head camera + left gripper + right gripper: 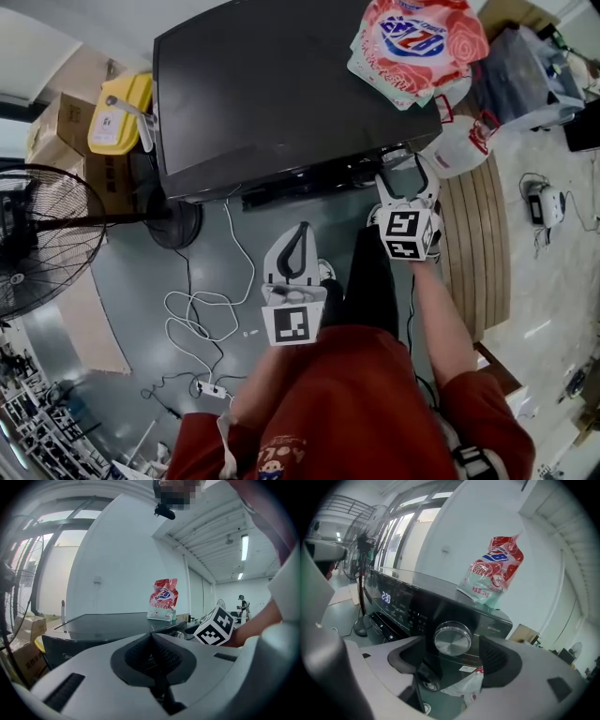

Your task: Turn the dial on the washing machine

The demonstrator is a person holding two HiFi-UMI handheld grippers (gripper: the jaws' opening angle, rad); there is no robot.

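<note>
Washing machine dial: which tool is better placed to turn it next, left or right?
Right. The right tool has its jaws apart with the silver dial framed between them, close to the panel. The left tool is shut and sits farther from the machine, off to the dial's side.

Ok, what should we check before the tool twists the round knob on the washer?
1. Right tool open: ok, jaws apart.
2. Dial lined up between its jaws: ok.
3. Jaws gripping the dial: not ok, gaps show on both sides.
4. Display lit: ok.
5. Left tool out of the way: ok, shut, empty, held back from the machine.
</note>
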